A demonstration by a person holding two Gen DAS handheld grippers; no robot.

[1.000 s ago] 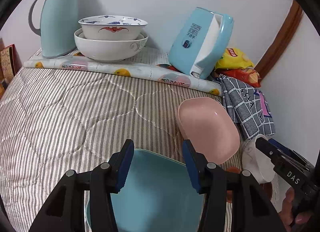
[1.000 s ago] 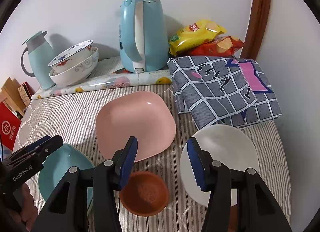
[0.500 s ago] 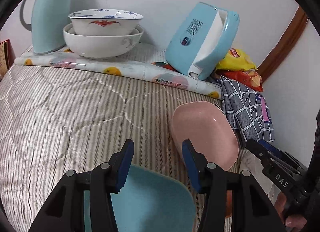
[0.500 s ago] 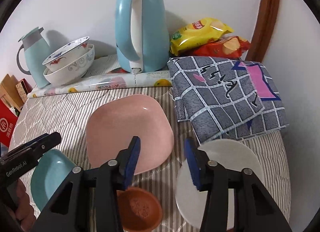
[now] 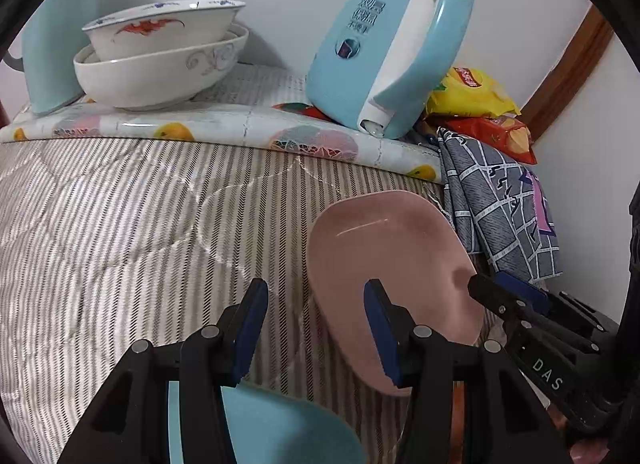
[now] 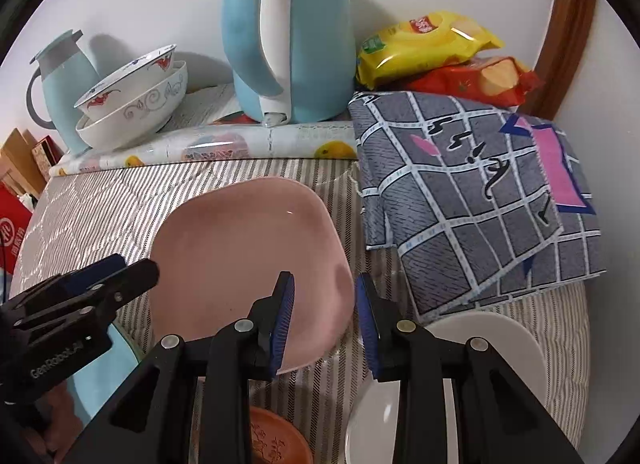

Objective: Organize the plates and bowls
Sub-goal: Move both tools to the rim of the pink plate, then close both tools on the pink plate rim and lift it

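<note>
right gripper (image 6: 325, 318) hangs with jaws apart straddling the near rim of the pink plate (image 6: 248, 260), likely lining up a pinch. left gripper (image 5: 316, 328) gapes empty too, teal plate (image 5: 288, 432) just under it, pink plate ahead-right.

Glossy pink plate (image 6: 248, 256) – quilted cloth cover (image 5: 120, 224), matt

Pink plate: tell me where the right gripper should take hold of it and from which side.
Grip the pink plate by its thin rim at the near right corner, coming in low from the near side. It lies flat and shallow on the striped quilt, so only the raised edge offers a pinch. The right gripper is open at that corner already, probably best with one finger over the rim and one under.
</note>
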